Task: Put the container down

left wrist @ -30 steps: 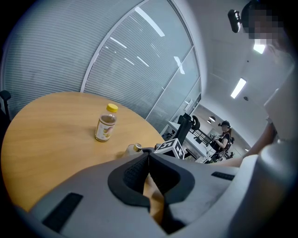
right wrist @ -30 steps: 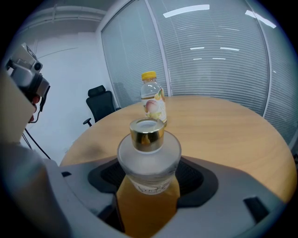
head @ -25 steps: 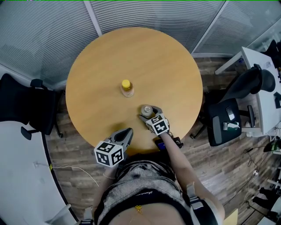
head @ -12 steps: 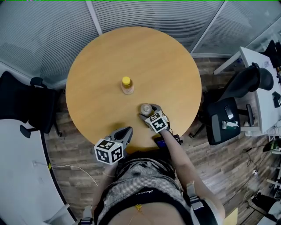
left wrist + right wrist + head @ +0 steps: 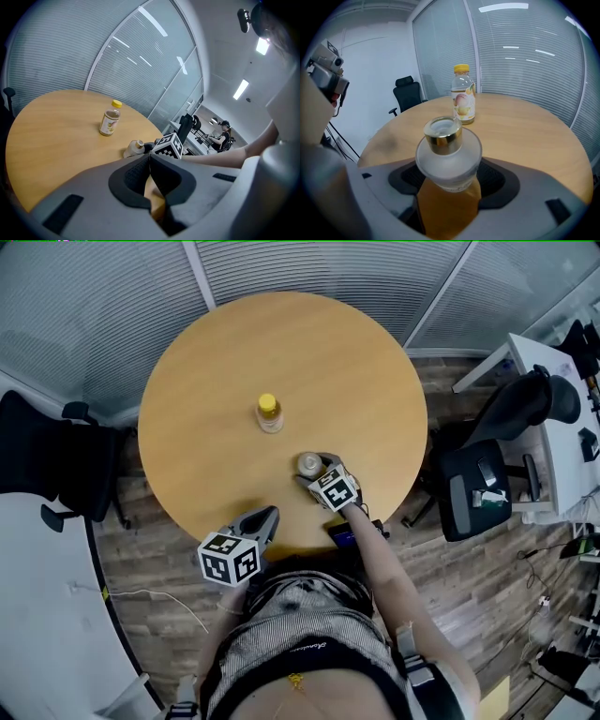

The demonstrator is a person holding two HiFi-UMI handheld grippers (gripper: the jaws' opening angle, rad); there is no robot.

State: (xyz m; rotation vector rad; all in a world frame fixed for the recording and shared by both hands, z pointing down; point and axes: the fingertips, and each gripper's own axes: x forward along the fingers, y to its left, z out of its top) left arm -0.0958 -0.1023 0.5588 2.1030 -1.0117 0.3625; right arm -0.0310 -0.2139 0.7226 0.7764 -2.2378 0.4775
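Note:
A frosted container with a gold cap sits between the jaws of my right gripper, near the front right of the round wooden table. In the right gripper view the container fills the gap, and the right gripper is shut on its sides. Whether its base touches the wood I cannot tell. My left gripper hangs at the table's front edge; in its own view the left gripper is shut with nothing in it. That view also shows the container.
A yellow-capped drink bottle stands upright mid-table, beyond the container; it shows as the bottle and the bottle in the gripper views. Black office chairs stand left and right of the table. A white desk lies far right.
The head view has shifted slightly. The right gripper keeps its hold on the container at nearly the same spot on the table. The left gripper has barely moved.

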